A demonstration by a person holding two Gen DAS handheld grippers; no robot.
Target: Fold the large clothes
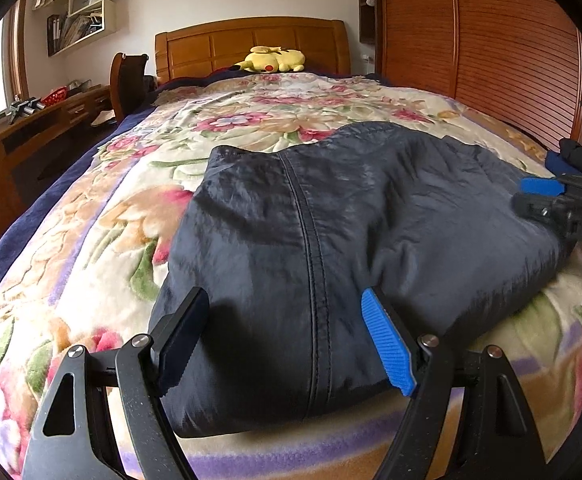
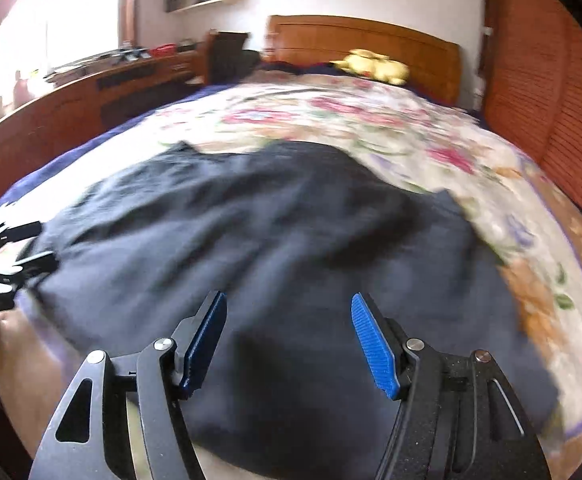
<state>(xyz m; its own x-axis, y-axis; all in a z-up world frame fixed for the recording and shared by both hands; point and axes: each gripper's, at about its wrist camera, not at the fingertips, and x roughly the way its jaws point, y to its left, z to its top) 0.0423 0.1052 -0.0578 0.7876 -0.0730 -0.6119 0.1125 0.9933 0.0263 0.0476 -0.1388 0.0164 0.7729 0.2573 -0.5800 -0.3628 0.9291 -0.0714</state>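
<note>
A large dark navy garment (image 1: pixel 331 200) with a stitched seam down its middle lies folded on the floral blanket (image 1: pixel 111 220) of a bed. My left gripper (image 1: pixel 285 300) hovers open over the garment's near edge, one finger on each side of the seam, nothing pinched. My right gripper (image 1: pixel 531 196) shows at the right edge, by the garment's right side. In the blurred right wrist view the same garment (image 2: pixel 271 220) spreads wide below my open right gripper (image 2: pixel 289 300), which holds nothing. The left gripper (image 2: pixel 41 242) sits at the garment's left edge.
A yellow plush toy (image 1: pixel 275 60) rests by the wooden headboard (image 1: pixel 251 40). A slatted wooden wardrobe (image 1: pixel 491 60) runs along the right side. A desk (image 1: pixel 31 128) and chair (image 1: pixel 129 80) stand on the left. More dark blue clothing (image 1: pixel 567 160) lies at the far right.
</note>
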